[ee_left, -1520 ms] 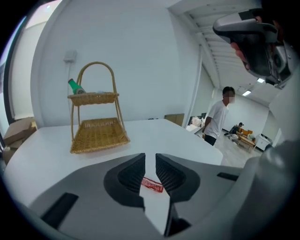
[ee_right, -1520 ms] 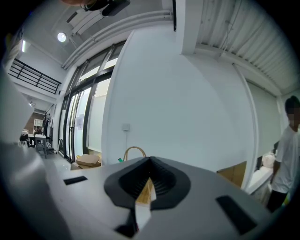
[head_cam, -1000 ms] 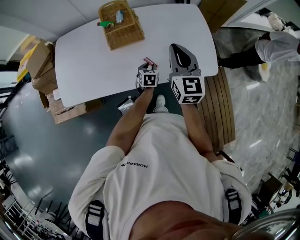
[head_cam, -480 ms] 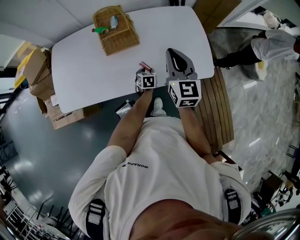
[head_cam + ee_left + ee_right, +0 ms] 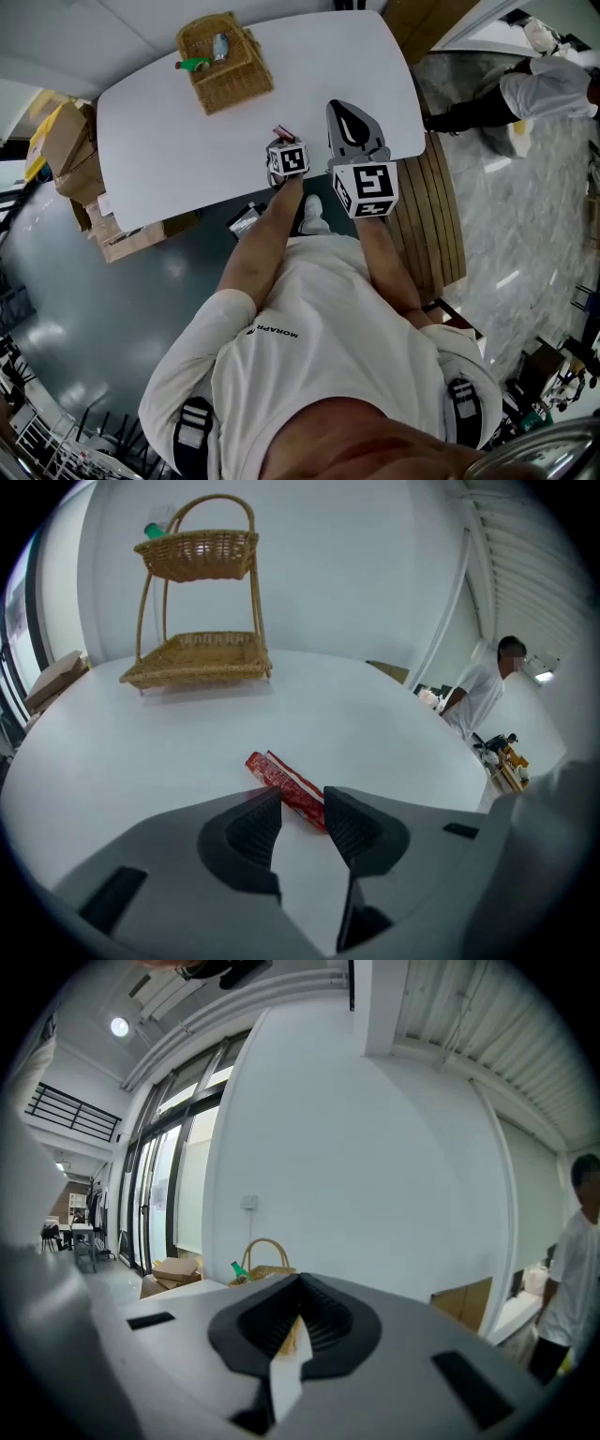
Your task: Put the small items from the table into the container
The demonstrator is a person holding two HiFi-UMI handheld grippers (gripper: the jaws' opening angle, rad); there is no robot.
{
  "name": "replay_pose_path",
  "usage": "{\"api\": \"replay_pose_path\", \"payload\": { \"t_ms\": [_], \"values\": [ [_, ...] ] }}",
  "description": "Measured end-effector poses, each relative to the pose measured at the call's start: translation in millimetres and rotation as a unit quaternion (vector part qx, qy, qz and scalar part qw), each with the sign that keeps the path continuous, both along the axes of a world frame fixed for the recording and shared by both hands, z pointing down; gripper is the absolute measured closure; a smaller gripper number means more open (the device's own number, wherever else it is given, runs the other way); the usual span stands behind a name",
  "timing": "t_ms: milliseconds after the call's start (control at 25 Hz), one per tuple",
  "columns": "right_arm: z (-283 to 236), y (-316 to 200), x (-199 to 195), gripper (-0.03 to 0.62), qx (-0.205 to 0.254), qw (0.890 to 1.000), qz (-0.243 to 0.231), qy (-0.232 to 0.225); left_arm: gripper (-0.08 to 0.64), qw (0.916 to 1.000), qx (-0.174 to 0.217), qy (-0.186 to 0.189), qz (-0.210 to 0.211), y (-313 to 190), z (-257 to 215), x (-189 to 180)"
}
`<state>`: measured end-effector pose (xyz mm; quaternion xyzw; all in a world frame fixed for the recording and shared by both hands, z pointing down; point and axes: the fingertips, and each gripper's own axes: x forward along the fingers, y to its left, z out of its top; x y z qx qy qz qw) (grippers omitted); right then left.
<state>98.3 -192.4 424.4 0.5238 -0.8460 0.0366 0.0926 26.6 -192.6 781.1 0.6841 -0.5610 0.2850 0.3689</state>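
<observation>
A red snack packet [image 5: 286, 785] lies flat on the white table [image 5: 141, 761], near its front edge. My left gripper [image 5: 302, 803] points down at it, jaws open, the packet's near end just beyond the gap and untouched. In the head view the packet [image 5: 282, 133] shows just past the left gripper [image 5: 284, 145]. A two-tier wicker basket [image 5: 197, 602] stands at the far side, a green bottle [image 5: 155, 529] in its top tier. My right gripper [image 5: 352, 117] hovers level beside the left, jaws shut on nothing [image 5: 300, 1286].
The basket [image 5: 217, 58] sits at the table's far left corner in the head view. Cardboard boxes [image 5: 70, 141] are stacked left of the table. A slatted wooden bench [image 5: 441, 225] is on the right. A person in white [image 5: 553, 89] is at the far right.
My left gripper has dipped closer to the red packet. The right gripper has stayed where it was.
</observation>
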Motion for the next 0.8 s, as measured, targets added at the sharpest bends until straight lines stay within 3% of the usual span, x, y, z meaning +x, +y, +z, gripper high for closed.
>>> {"api": "replay_pose_path", "payload": {
  "t_ms": [120, 200, 320, 520, 800],
  "values": [
    [1, -1, -1, 0.588, 0.0, 1.0, -0.006, 0.001, 0.428, 1.0, -0.001, 0.0, 0.002, -3, 3, 0],
    [1, -2, 0, 0.588, -0.001, 1.0, -0.007, 0.002, 0.503, 1.0, -0.002, -0.003, 0.006, -6, 3, -1],
    [4, -2, 1, 0.588, -0.003, 1.0, -0.005, 0.002, 0.537, 0.9998, -0.004, -0.008, 0.018, -6, 4, -2],
    [5, -6, 5, 0.588, -0.005, 1.0, -0.001, -0.002, 0.555, 0.9988, 0.012, -0.025, 0.041, -10, -2, -4],
    [7, -6, 1, 0.588, -0.006, 1.0, -0.002, -0.006, 0.557, 0.9988, 0.028, -0.02, 0.034, -12, -14, -16]
  ]
}}
